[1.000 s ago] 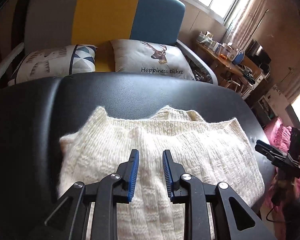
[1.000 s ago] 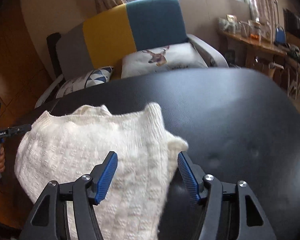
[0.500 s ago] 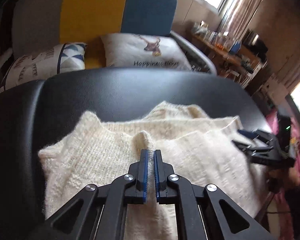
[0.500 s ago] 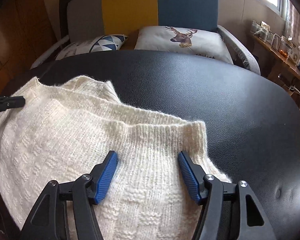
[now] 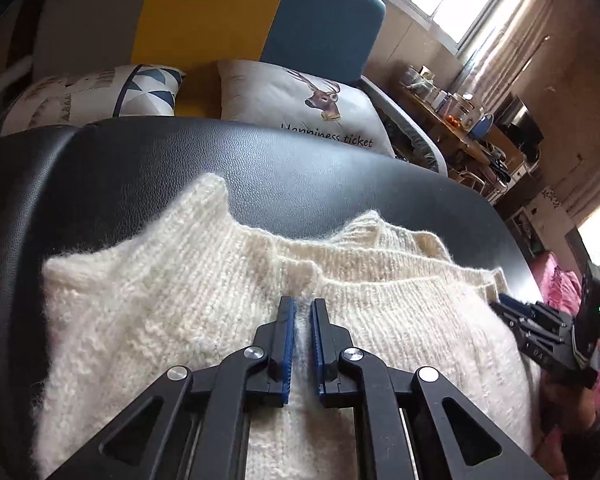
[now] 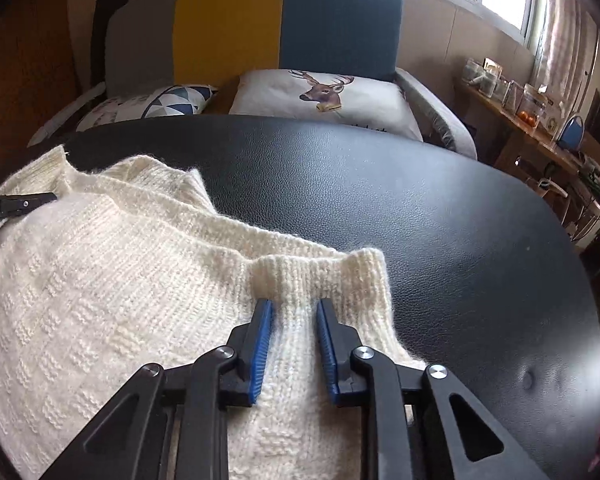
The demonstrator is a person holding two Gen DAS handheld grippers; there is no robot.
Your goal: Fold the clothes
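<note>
My left claw (image 5: 302,312) pinched the sweater (image 5: 180,300); my right claw (image 6: 294,314) seemed clamped on its ribbed edge (image 6: 312,268), which ran left-to-right between the 2.

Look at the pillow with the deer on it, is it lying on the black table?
No, the deer pillow sits on the colourful sofa behind the black table, not on it.

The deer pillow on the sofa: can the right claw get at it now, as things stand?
Probably not at once. The right claw is pinching a fold of the white sweater, and the black padded table lies between it and the deer pillow. Nothing else blocks the way.
</note>
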